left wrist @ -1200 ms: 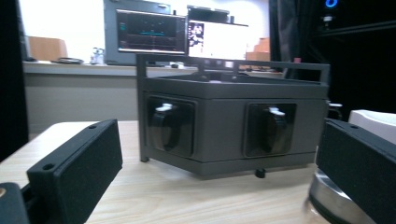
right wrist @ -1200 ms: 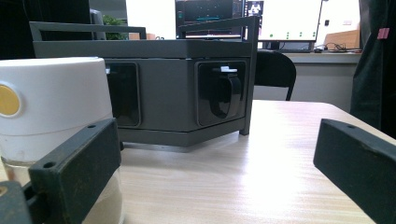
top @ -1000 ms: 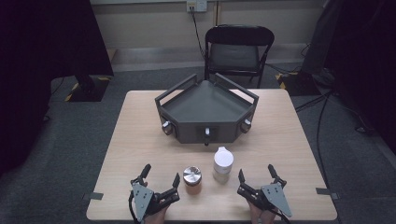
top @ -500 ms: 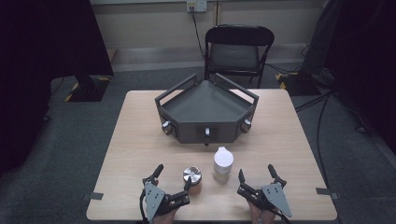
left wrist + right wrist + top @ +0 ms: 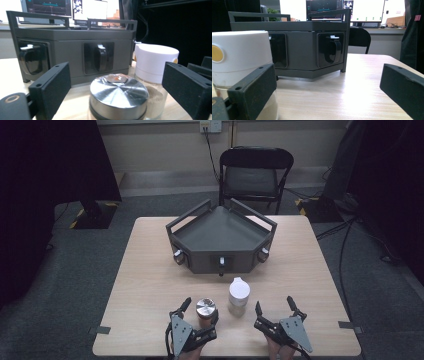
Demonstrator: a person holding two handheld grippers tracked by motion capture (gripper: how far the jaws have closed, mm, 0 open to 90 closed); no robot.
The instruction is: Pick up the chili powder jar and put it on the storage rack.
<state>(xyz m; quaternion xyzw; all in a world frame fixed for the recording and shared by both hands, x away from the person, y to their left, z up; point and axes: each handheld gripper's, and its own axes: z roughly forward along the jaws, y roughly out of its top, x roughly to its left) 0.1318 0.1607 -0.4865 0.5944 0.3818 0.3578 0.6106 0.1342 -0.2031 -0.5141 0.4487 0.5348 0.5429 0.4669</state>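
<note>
One metal-lidded jar (image 5: 118, 96) between left gripper (image 5: 120, 87) jaws, untouched.

Two jars stand on the one table (image 5: 150, 285): a metal-lidded jar (image 5: 205, 309) at about 6 o'clock and a white-capped jar (image 5: 239, 295) just to its 2 o'clock. One dark grey rack (image 5: 220, 237) sits at the centre, with three knobs along its front. One black chair (image 5: 256, 172) stands at 12 o'clock. Two grippers count: the left gripper (image 5: 200, 312) and the right gripper (image 5: 274, 307).

Brushed, shiny metal lid (image 5: 118, 93) on one jar; matt white plastic cap (image 5: 155, 61) on the other; pale wood-grain bench (image 5: 150, 285), smooth
</note>
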